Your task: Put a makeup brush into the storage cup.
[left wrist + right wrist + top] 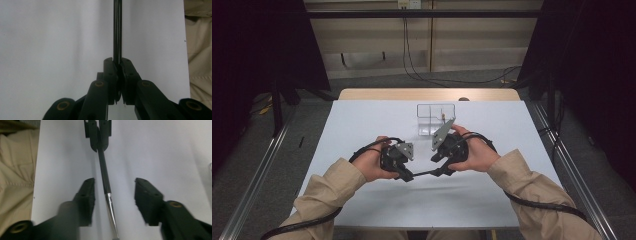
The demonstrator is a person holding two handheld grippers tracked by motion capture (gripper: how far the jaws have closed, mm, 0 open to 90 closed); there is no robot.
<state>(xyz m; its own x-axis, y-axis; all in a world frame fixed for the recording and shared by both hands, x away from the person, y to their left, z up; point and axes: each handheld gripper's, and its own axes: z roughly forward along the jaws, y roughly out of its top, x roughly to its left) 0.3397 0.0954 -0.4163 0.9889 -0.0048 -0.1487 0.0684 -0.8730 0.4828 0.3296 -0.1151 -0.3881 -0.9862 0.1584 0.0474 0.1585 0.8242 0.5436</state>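
A thin black pen-like rod (422, 173) with a silver end (111, 213) spans the gap between my two grippers, low over the white table (362, 120). My left gripper (118, 65) is shut on the rod's black shaft (117, 30), which runs straight out from its jaws. My right gripper (115, 182) is open, its jaws standing apart on either side of the rod (104, 173) without touching it. In the right gripper view the left gripper (97, 137) clamps the rod's far end. In the high view the left gripper (408, 176) and right gripper (438, 172) face each other.
A clear plastic box (435, 119) with compartments stands behind the hands at the table's middle, with a small thing in it. Beige sleeves (532, 175) come in from the front edge. Black cables (537, 205) trail from both grippers.
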